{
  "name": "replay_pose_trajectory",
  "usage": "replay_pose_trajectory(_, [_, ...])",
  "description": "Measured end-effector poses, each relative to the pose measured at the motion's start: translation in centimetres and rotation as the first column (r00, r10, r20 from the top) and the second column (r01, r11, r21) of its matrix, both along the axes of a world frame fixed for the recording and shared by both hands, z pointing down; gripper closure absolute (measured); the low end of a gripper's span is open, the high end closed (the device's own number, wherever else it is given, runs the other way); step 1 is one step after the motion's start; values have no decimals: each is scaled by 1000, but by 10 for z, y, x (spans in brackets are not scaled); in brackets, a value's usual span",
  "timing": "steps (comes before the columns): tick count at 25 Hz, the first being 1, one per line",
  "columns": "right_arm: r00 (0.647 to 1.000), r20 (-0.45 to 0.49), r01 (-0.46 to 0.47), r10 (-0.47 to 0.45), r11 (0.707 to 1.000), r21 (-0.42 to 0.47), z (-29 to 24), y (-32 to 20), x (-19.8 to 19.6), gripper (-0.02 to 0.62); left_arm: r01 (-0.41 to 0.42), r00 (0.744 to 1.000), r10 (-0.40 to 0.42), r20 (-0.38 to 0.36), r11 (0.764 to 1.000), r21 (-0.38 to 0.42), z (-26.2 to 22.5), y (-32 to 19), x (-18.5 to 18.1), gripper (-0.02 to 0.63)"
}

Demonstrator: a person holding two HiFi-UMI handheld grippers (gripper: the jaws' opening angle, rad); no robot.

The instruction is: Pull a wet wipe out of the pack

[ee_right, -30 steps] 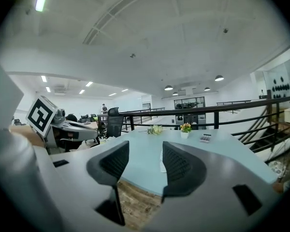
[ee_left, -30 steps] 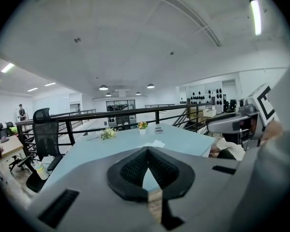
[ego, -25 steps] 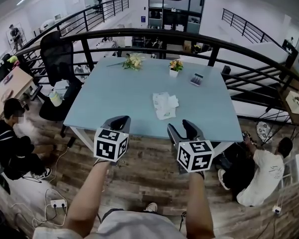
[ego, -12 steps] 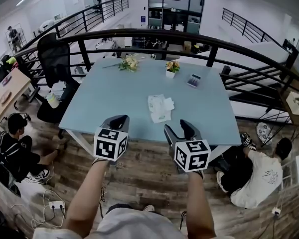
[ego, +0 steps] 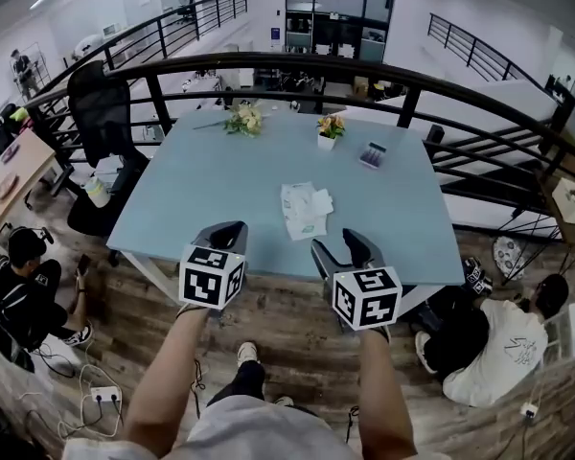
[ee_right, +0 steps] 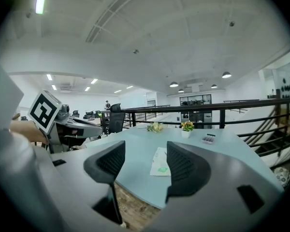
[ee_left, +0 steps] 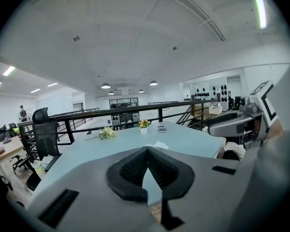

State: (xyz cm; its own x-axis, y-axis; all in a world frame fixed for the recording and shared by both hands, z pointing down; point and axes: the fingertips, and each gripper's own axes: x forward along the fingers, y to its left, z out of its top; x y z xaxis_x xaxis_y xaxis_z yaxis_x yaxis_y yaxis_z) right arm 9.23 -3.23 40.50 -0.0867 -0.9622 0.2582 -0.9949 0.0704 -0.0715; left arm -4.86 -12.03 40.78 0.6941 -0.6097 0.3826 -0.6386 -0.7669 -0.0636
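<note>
The pack (ego: 302, 209) lies flat on the table (ego: 201, 180), near the middle. It is ahead of both my tools: at about 1 o'clock from my left gripper (ee_left: 146, 151) and 11 o'clock from my right gripper (ee_right: 145, 151). Both hang over the floor at the table's near edge, well short of it.

My left gripper's pads meet at the tips with nothing in them. My right gripper's jaws stand wide apart and empty; I only see the pack through the gap, far off.

What worries me:
1. The pack looks light and thin. If I tug a wipe with 1 gripper and the other does not pin it down, I expect the whole pack to lift or slide.
2. With jaws this wide I may bite the film as well as the wipe, or take 2 sheets at once.
3. A pale piece (ego: 322, 199) sits at the pack's 2 o'clock side; I cannot tell whether it is a wipe or a flap, so I could grab the wrong thing.

In the head view, the pack's long axis runs roughly 12 to 6, its far end leaning slightly toward 11. The green label (ee_right: 161, 168) sits toward the end nearer me.
</note>
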Motion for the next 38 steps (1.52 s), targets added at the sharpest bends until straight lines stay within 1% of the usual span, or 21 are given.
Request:
replay_pose_trajectory(7, [1000, -4, 2, -2, 1000, 7, 6, -25, 9, 344, 10, 1000, -10, -13, 1000, -1, 7, -25, 8, 615])
replay_pose_trajectory(12, [1000, -10, 7, -7, 1000, 5, 8, -55, 18, 344, 11, 1000, -11, -14, 1000, 6, 8, -56, 18, 615])
replay_pose_trajectory(26, [1000, -6, 8, -8, 999, -32, 8, -178, 34, 344, 22, 1000, -22, -11, 1000, -18, 6, -180, 32, 615])
replay_pose_trajectory(38, [999, -16, -30, 29, 998, -50, 0, -272, 56, 344, -20, 1000, 20, -2, 999, -37, 8, -277, 58, 615])
